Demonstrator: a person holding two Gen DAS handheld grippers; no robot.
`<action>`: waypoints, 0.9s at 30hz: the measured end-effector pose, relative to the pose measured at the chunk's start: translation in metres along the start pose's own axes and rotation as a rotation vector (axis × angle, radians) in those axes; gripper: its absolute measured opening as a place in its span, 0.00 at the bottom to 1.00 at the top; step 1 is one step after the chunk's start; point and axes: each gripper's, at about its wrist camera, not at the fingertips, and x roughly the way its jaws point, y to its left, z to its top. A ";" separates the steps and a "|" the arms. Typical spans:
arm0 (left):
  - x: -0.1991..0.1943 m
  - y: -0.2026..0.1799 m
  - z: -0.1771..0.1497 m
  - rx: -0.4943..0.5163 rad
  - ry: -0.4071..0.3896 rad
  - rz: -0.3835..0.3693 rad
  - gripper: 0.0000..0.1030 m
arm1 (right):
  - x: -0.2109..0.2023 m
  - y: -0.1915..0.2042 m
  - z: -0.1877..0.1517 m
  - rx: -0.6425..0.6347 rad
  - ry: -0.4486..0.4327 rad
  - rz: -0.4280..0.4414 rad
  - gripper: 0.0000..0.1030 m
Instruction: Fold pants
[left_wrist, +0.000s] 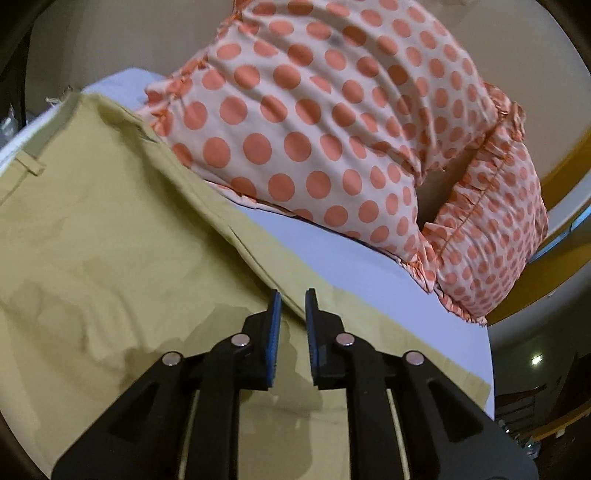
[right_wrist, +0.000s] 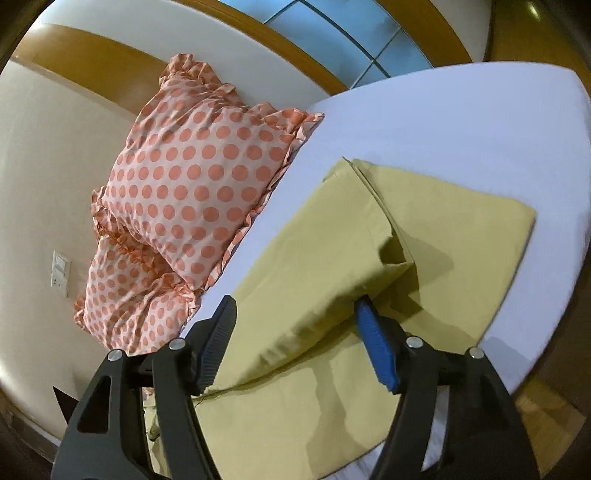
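Mustard-yellow pants (left_wrist: 110, 229) lie flat on a white bed sheet (left_wrist: 332, 254); a belt loop shows at the far left. My left gripper (left_wrist: 293, 295) hovers just above the pants' edge, its jaws a narrow gap apart and empty. In the right wrist view the pants (right_wrist: 461, 229) lie partly folded, one layer doubled over and raised in a loose ridge. My right gripper (right_wrist: 297, 306) is wide open, its jaws either side of that raised fold; the blue pad (right_wrist: 376, 350) touches the cloth.
Two peach polka-dot pillows with frilled edges (left_wrist: 332, 122) (right_wrist: 192, 184) lie at the bed's head, close beside the pants. The bed's edge (right_wrist: 554, 295) drops to a wooden floor on the right. A wall switch (right_wrist: 61, 273) is at the left.
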 end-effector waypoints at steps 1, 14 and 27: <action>-0.005 -0.001 -0.002 0.010 -0.009 0.004 0.12 | 0.001 0.000 -0.002 0.005 0.006 -0.010 0.66; -0.059 0.004 -0.033 0.048 -0.062 -0.051 0.04 | -0.026 -0.009 0.001 -0.048 -0.135 0.045 0.02; 0.067 0.023 0.025 -0.211 0.111 -0.009 0.10 | -0.033 0.014 0.008 -0.114 -0.186 0.076 0.02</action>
